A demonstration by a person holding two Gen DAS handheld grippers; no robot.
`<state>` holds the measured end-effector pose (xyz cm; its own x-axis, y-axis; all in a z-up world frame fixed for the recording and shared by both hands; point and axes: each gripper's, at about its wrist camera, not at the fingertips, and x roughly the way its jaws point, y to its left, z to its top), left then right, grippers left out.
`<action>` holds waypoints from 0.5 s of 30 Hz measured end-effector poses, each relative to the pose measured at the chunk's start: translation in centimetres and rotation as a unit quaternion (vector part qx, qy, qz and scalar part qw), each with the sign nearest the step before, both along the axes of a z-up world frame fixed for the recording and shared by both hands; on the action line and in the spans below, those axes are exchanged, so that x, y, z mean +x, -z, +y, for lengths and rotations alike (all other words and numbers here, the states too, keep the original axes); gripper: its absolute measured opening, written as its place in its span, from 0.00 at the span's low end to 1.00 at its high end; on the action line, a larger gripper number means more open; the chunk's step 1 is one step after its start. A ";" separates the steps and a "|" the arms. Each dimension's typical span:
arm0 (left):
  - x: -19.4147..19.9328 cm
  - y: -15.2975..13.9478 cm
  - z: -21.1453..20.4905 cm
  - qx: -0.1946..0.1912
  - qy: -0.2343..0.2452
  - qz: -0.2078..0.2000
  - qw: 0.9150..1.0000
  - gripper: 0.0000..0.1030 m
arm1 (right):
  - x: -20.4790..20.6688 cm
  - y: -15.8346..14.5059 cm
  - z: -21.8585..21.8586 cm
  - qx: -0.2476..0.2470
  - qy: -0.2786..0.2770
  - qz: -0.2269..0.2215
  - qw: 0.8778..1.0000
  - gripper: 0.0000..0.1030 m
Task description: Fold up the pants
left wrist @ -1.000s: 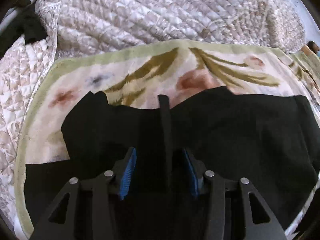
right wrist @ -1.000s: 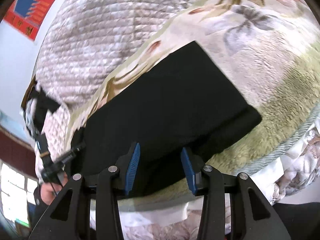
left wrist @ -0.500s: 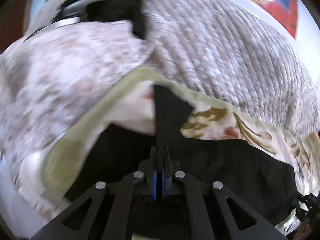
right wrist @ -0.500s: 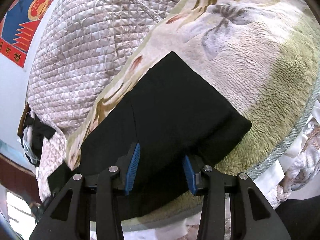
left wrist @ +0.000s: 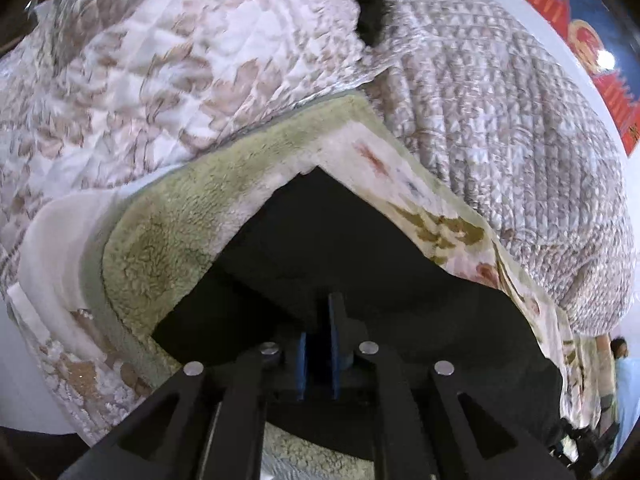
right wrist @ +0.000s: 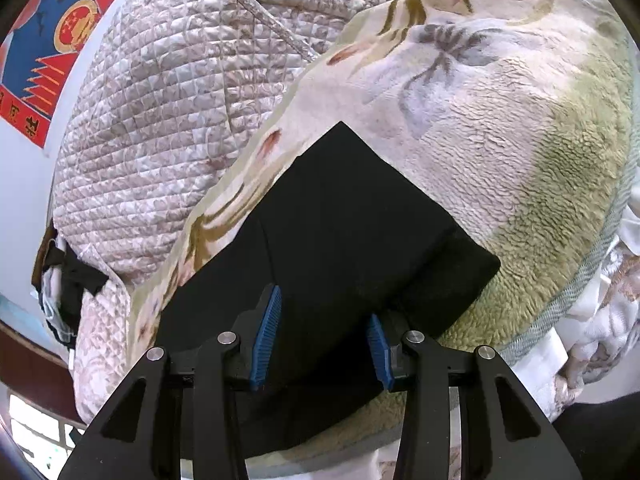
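Fleecy floral blanket [right wrist: 520,168] beside two quilted covers carries one black folded pants [right wrist: 340,216], its edge between the left gripper [left wrist: 318,344]'s opening jaws and the right gripper [right wrist: 320,320]'s closing jaws.

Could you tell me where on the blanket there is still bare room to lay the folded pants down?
Bare fleece lies beyond the pants, between their far corner and the quilt, and to the right, out to the blanket border. The near edge is crowded: the pants run to it, with the right gripper over them.
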<state>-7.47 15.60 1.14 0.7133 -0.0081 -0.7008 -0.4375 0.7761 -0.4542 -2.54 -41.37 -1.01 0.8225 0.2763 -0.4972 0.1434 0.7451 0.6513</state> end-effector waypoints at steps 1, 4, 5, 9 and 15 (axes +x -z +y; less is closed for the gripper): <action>0.1 0.0 0.1 -0.003 0.000 0.001 1.000 0.10 | 0.2 0.1 0.0 -0.003 0.002 0.004 1.000 0.30; 0.3 -0.3 -0.2 0.014 0.003 0.002 1.000 0.10 | 0.5 0.2 -0.5 -0.004 0.012 0.011 1.000 0.10; 0.4 -0.5 -0.4 0.019 0.004 0.002 1.000 0.09 | 0.5 0.3 -0.8 0.005 0.010 0.012 1.000 0.08; -0.6 -2.1 -0.4 0.034 -0.003 -0.009 0.999 0.06 | -0.3 -0.8 -1.1 0.016 -0.004 -0.009 1.000 0.06; -2.0 -2.2 0.1 0.072 -0.016 0.020 0.997 0.05 | -1.6 -2.3 -1.3 -0.004 -0.009 -0.006 1.000 0.05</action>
